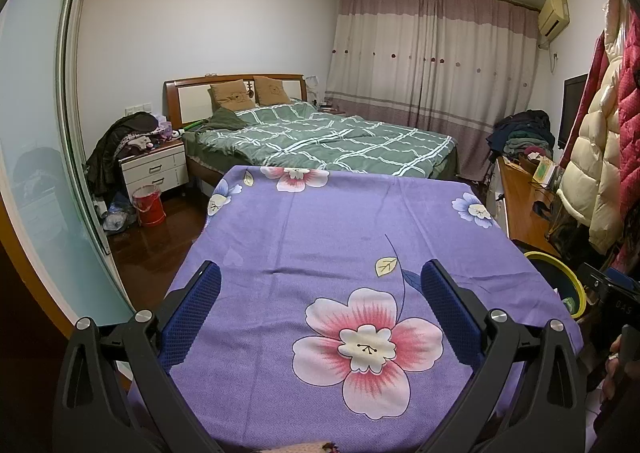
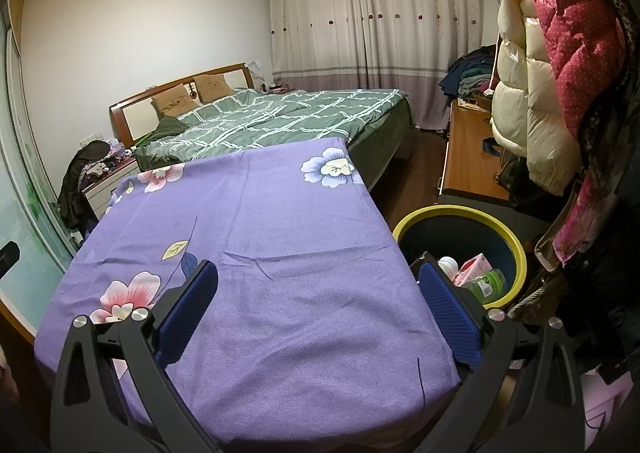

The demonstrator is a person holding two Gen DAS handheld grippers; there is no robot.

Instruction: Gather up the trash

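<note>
Right wrist view: both my claws, left gripper (image 1: 320, 317) and right gripper (image 2: 316, 313), gape empty; binned bottle (image 2: 489, 281) probably light, slippery; grip mid-body.

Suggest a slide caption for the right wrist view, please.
Open right tongs above purple floral cloth; yellow-rimmed bin holds trash.
</note>
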